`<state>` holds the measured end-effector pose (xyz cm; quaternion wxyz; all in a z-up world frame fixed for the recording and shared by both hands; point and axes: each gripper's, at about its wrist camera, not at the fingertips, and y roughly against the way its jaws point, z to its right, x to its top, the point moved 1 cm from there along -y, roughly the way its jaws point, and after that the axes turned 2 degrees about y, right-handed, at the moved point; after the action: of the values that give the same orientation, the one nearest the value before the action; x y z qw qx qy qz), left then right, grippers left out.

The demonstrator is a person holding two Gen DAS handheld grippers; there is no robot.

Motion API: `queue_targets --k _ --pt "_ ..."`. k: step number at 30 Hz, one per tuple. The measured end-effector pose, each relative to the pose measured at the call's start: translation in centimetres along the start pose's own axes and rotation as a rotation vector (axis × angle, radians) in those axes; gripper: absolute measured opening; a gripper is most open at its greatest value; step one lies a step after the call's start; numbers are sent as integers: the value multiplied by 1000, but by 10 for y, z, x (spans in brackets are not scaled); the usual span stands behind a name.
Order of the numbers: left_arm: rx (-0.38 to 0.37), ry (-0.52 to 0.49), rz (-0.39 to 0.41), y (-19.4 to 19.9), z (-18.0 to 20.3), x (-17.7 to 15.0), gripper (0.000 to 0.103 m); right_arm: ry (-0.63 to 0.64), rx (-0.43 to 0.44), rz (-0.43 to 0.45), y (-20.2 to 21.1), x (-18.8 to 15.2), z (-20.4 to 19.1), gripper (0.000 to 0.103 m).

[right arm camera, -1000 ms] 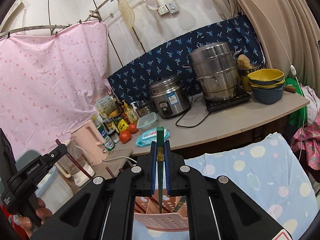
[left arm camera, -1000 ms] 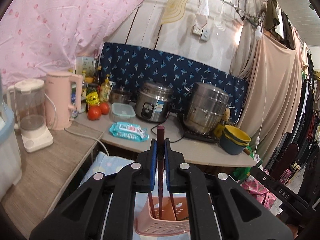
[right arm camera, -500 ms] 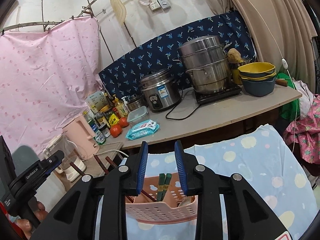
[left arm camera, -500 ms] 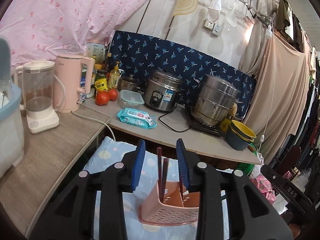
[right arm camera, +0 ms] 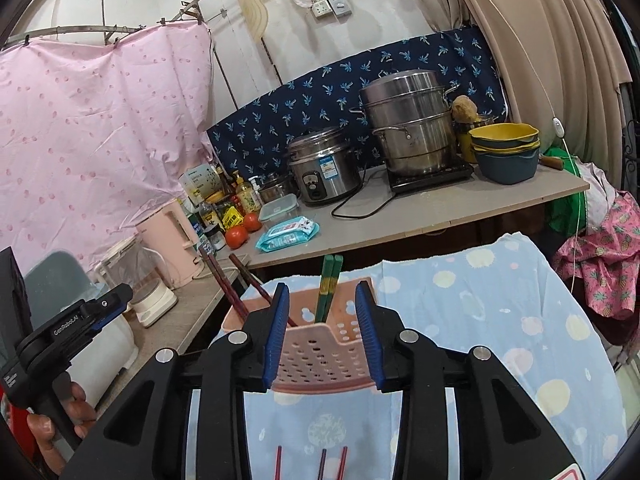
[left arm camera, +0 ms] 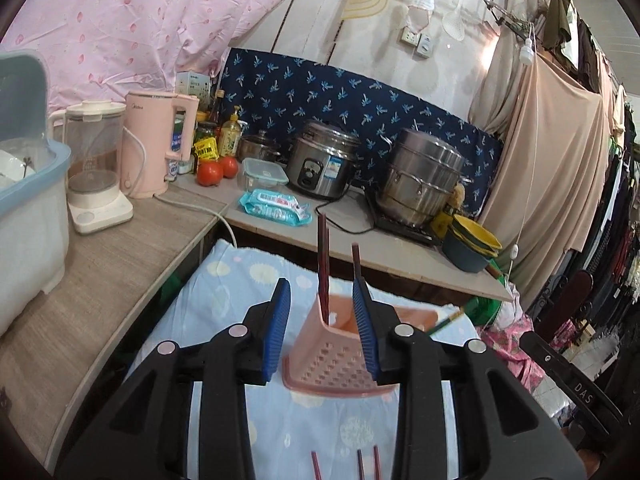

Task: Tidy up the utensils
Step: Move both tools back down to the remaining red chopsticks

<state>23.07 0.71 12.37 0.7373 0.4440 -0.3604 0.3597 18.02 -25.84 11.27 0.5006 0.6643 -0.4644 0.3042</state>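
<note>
A pink perforated utensil basket [left arm camera: 338,354] stands on a blue dotted cloth [left arm camera: 224,304]; it also shows in the right wrist view [right arm camera: 316,356]. Dark red chopsticks [left arm camera: 323,264] stand upright in it, also seen in the right wrist view [right arm camera: 224,284]. Green chopsticks [right arm camera: 329,286] stand in another compartment; a green tip [left arm camera: 446,319] pokes out in the left wrist view. My left gripper [left arm camera: 322,328] is open and empty, just in front of the basket. My right gripper [right arm camera: 322,330] is open and empty, just in front of the basket. Loose red chopsticks [right arm camera: 320,462] lie on the cloth below the grippers.
A counter [left arm camera: 400,256] behind holds a rice cooker [left arm camera: 322,164], steel steamer pot [left arm camera: 420,178], wipes pack [left arm camera: 276,207], tomatoes [left arm camera: 216,169] and stacked bowls [left arm camera: 472,250]. A side counter at left holds a pink kettle [left arm camera: 154,148], a blender [left arm camera: 94,164] and a blue bin [left arm camera: 28,200].
Both grippers opened and let go of their chopsticks, which now stand in the basket. Both grippers then drew back from the basket and opened wider.
</note>
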Motion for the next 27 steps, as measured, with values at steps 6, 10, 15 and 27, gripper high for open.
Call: queue_targets --k 6,10,15,27 --pt "14 -19 -57 12 -2 -37 31 4 -26 -61 13 -38 2 34" --pt "21 -36 -118 15 -3 -69 31 30 -67 -117 18 -71 3 34" --pt "41 -60 -213 17 -8 -117 31 20 -77 -218 25 -116 9 34" --pt "72 -72 -387 27 -17 -204 31 31 -58 -434 40 -212 3 34"
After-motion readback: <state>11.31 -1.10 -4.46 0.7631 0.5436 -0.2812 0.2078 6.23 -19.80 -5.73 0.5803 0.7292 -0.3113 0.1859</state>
